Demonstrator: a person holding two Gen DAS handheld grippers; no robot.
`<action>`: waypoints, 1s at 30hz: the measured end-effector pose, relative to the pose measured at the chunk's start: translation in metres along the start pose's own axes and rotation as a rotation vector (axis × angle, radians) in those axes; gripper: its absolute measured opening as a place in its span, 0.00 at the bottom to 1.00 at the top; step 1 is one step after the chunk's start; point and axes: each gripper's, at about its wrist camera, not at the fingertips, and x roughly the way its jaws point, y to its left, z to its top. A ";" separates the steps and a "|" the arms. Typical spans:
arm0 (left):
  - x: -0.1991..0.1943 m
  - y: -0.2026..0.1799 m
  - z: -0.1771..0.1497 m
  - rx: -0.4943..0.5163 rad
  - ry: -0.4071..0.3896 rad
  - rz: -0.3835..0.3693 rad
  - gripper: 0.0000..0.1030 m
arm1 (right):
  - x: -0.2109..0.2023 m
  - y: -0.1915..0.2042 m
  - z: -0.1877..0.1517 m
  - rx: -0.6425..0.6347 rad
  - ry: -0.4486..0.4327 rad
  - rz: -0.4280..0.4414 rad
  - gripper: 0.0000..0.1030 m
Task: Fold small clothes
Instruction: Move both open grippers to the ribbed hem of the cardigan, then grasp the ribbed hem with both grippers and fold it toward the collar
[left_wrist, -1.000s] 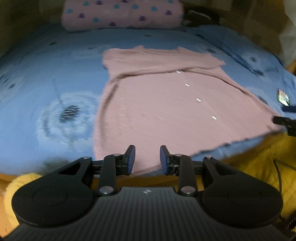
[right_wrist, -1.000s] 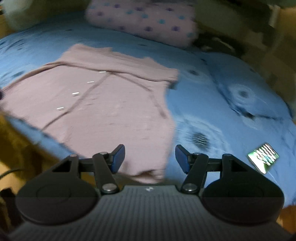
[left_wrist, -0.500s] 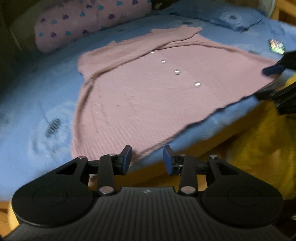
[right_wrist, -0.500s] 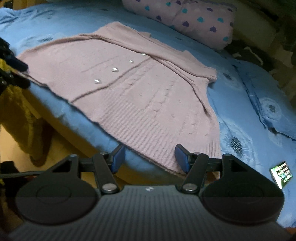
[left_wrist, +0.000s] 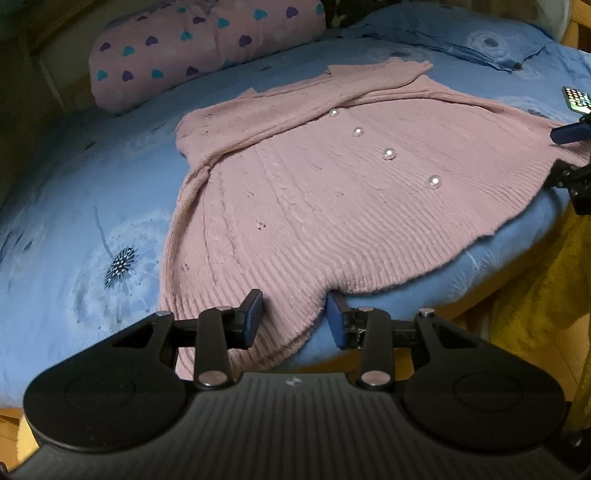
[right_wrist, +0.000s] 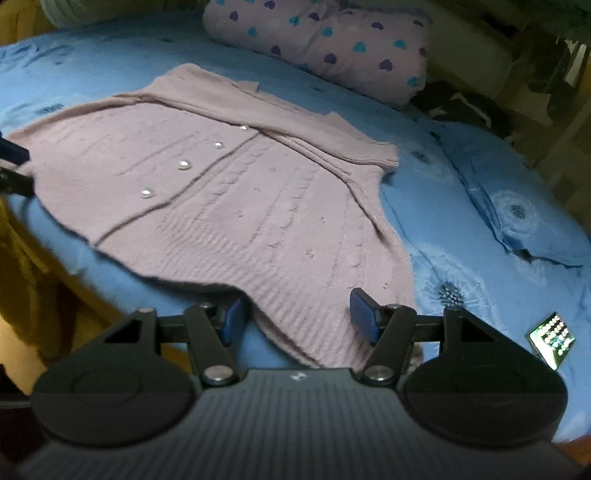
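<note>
A pink knitted cardigan (left_wrist: 332, 206) with pearl buttons lies spread flat, front up, on the blue bedsheet (left_wrist: 92, 192). My left gripper (left_wrist: 295, 317) is open at the near hem; one hem corner lies between its fingers and the pads do not press on it. My right gripper (right_wrist: 297, 317) is open wider over the other hem corner of the cardigan (right_wrist: 258, 206), which also lies loose between its fingers. Each gripper shows in the other's view: the right gripper (left_wrist: 570, 155) at the right edge, the left gripper (right_wrist: 11, 170) at the left edge.
A pink pillow with heart prints (left_wrist: 207, 48) lies at the head of the bed. A small lit device (right_wrist: 552, 339) rests on the sheet to the right of the cardigan. Yellow fabric (left_wrist: 535, 295) hangs below the bed's near edge. A blue pillowcase (right_wrist: 517, 206) lies at the far right.
Both grippers have come down and closer to the cardigan's near hem, so its corners now sit between their fingers. The left view has rolled. Both stay open.
</note>
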 end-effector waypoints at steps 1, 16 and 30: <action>0.001 0.000 0.001 0.000 -0.004 0.000 0.42 | 0.002 -0.001 0.000 0.003 0.004 0.005 0.60; 0.002 0.021 0.008 -0.156 -0.148 -0.008 0.14 | 0.005 -0.019 0.006 0.120 -0.042 0.038 0.10; -0.005 0.036 0.092 -0.183 -0.344 0.113 0.12 | 0.011 -0.051 0.065 0.182 -0.234 -0.034 0.09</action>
